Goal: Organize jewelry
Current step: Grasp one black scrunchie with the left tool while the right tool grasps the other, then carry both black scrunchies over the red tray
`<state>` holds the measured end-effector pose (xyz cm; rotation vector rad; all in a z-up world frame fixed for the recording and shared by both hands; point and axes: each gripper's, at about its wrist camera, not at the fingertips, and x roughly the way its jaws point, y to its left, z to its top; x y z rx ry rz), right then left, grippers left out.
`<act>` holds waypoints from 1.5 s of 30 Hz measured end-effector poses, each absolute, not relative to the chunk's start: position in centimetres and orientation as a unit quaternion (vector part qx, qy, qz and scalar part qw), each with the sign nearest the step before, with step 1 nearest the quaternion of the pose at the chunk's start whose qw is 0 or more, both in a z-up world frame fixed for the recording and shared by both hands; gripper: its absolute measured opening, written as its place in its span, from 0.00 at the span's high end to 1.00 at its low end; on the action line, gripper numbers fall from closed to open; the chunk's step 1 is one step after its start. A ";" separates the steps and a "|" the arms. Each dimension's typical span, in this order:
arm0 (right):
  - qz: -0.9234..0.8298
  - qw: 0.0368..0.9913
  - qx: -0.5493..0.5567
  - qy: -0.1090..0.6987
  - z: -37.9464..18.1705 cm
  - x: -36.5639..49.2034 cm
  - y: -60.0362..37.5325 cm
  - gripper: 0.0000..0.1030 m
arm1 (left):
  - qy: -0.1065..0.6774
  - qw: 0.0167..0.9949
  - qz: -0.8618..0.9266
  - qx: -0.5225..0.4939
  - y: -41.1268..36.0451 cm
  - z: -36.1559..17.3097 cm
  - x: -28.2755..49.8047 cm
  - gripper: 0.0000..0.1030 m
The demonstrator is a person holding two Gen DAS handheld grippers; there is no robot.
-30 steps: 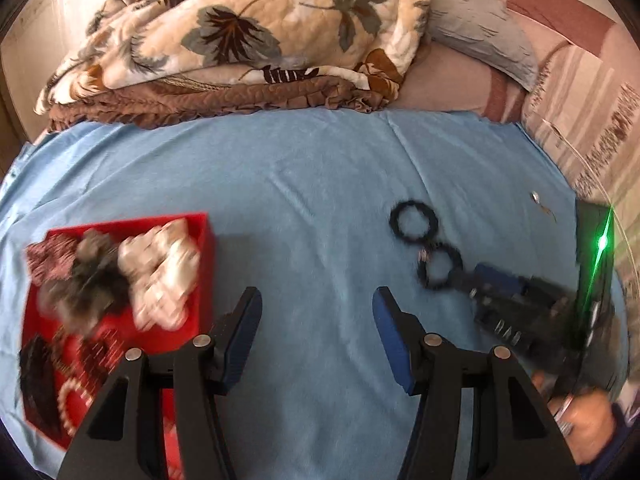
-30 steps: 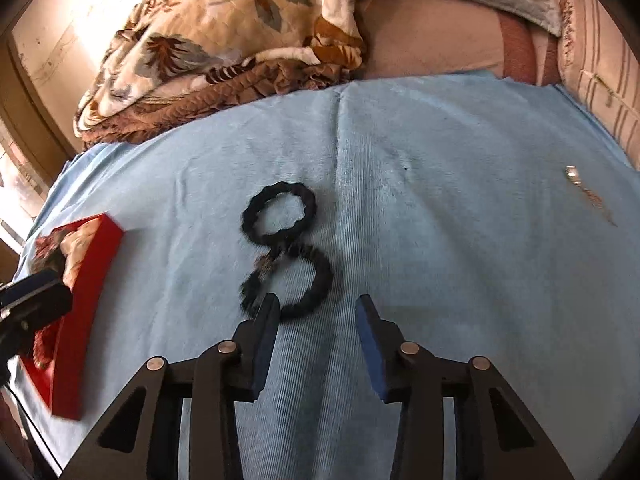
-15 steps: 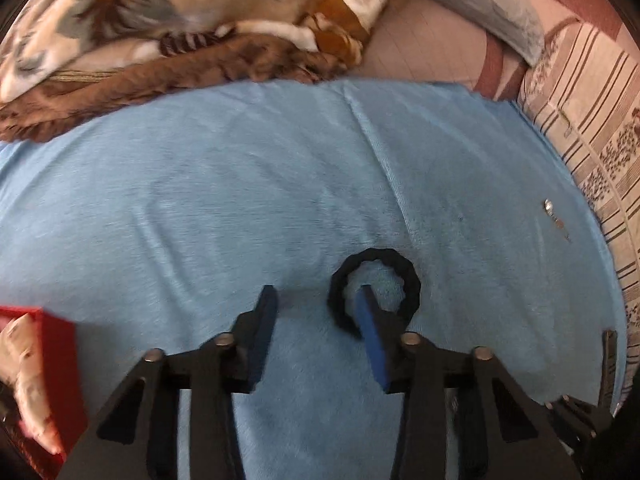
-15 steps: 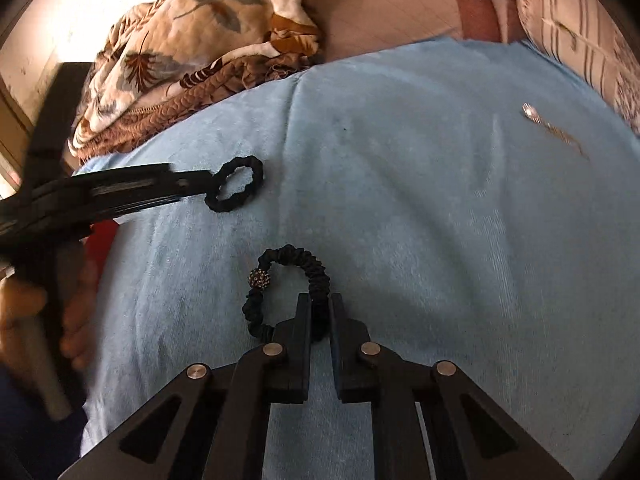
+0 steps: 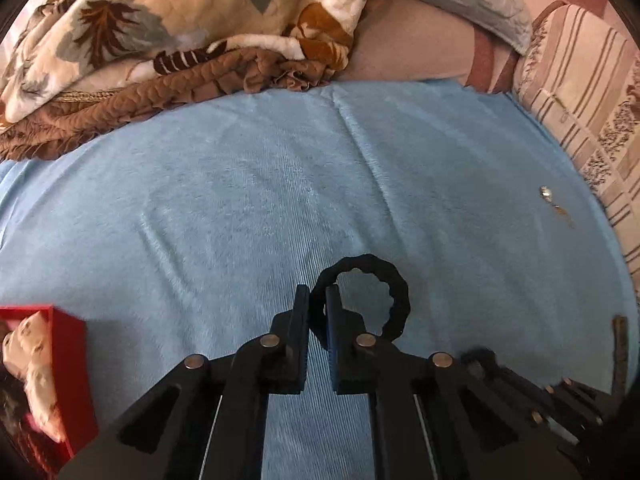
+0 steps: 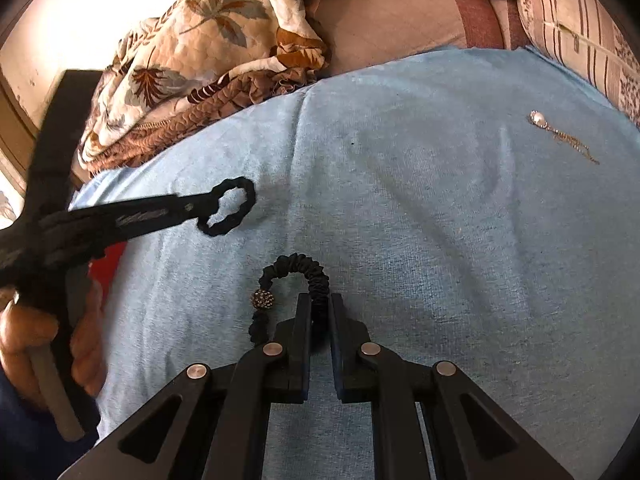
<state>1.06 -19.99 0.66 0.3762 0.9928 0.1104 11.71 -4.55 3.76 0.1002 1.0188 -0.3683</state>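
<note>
Now I have a black ring pinched in each claw above the blue blanket [image 5: 248, 200].

My left gripper [image 5: 317, 312] is pressed together on the near edge of the wavy black bracelet [image 5: 396, 292]; from the right wrist view that same bracelet [image 6: 228, 208] hangs at the left claw's tip. My right gripper [image 6: 320, 320] pinches the black ruffled hair tie [image 6: 316, 276], whose beaded ball [image 6: 262, 300] sits just left of my fingers. The red box [image 5: 72, 360] lies at the left edge, and a pearl earring [image 6: 538, 119] lies well apart, far right.
</note>
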 end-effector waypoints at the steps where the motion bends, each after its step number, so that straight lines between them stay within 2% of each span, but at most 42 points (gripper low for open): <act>1: 0.054 0.861 0.184 0.471 0.7 1.0 -20.1 0.91 | 0.482 0.857 -0.179 0.045 -4.3 4.3 11.0 0.93; 18: 0.056 0.874 0.197 0.440 5.4 -4.2 -18.5 0.91 | 0.449 0.881 -0.145 -0.028 4.1 10.7 -1.8 0.93; 30: 0.090 0.903 0.124 0.401 12.1 -9.3 -13.0 0.91 | 0.398 0.915 -0.061 -0.003 9.0 13.9 -9.2 0.93; 45: 0.125 0.910 0.084 0.386 15.8 -12.3 -7.9 0.91 | 0.353 0.935 -0.019 0.017 12.1 16.9 -14.0 0.92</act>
